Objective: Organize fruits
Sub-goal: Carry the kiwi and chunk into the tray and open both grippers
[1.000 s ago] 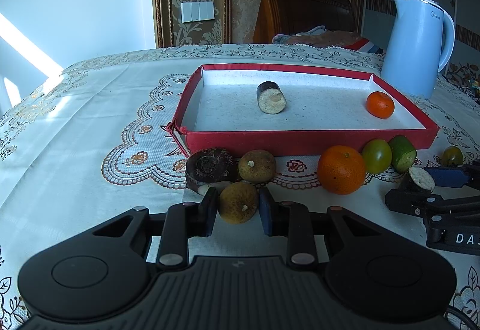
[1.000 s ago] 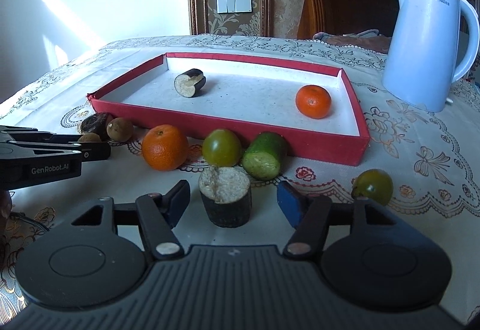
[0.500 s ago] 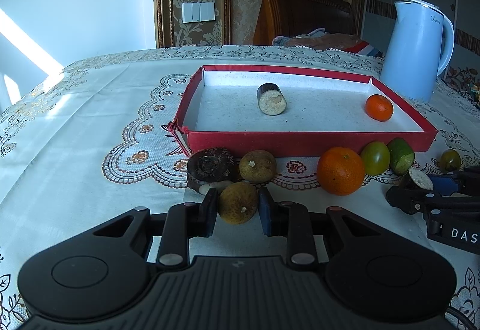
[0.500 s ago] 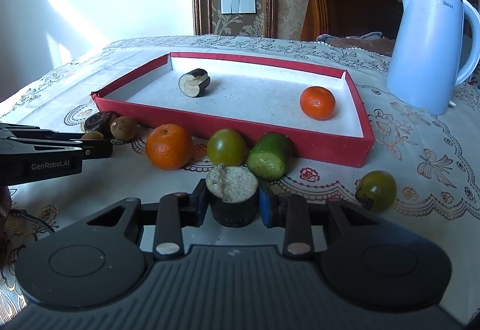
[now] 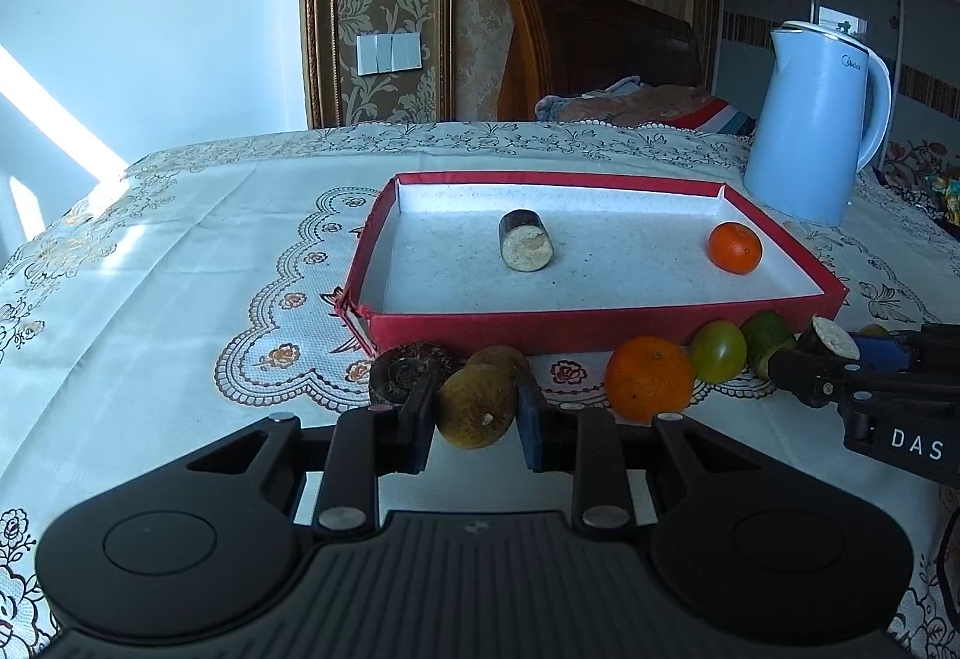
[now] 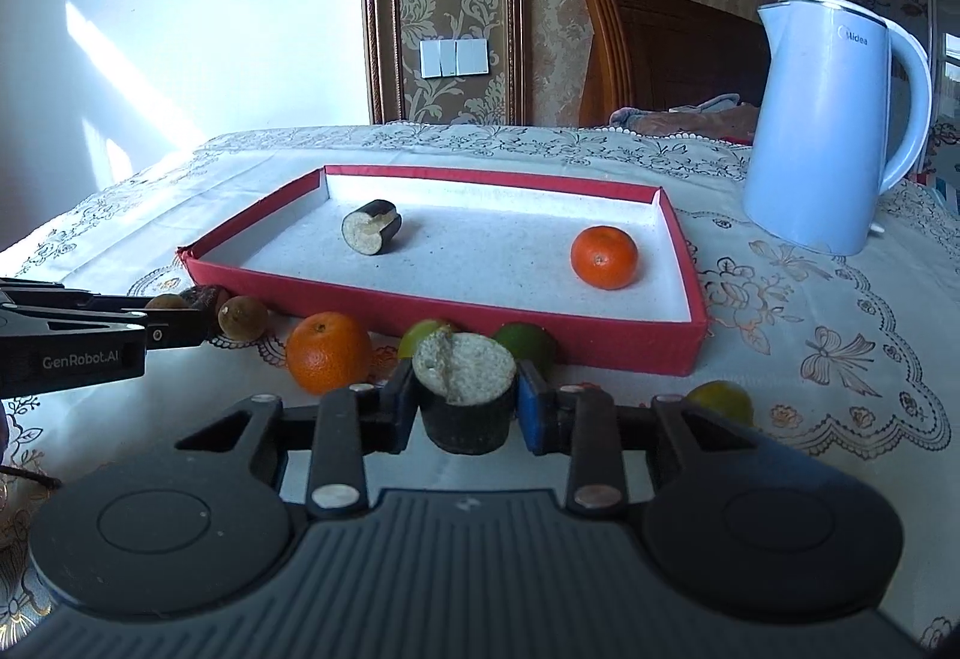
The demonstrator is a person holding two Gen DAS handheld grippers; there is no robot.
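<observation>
My left gripper (image 5: 474, 413) is shut on a brown round fruit (image 5: 474, 404), just in front of the red tray (image 5: 600, 326). My right gripper (image 6: 467, 407) is shut on a dark-skinned cut piece (image 6: 467, 371) with its pale cut face up. Inside the tray lie a similar cut piece (image 5: 527, 249) and a small orange (image 5: 734, 247). Along the tray's front wall the cloth carries a dark round fruit (image 5: 402, 371), another brown fruit (image 5: 498, 357), a large orange (image 5: 649, 378), a green tomato (image 5: 719, 351) and a green cut fruit (image 5: 765, 335).
A pale blue kettle (image 6: 834, 131) stands right of the tray at the back. A second green tomato (image 6: 720, 401) lies near the right gripper's right finger. The table carries a patterned white cloth (image 5: 180, 299); a wooden headboard (image 5: 594, 53) rises behind it.
The right gripper's jaws closed from wide apart onto the dark cut piece. The left gripper kept its hold on the brown fruit and hardly moved.
</observation>
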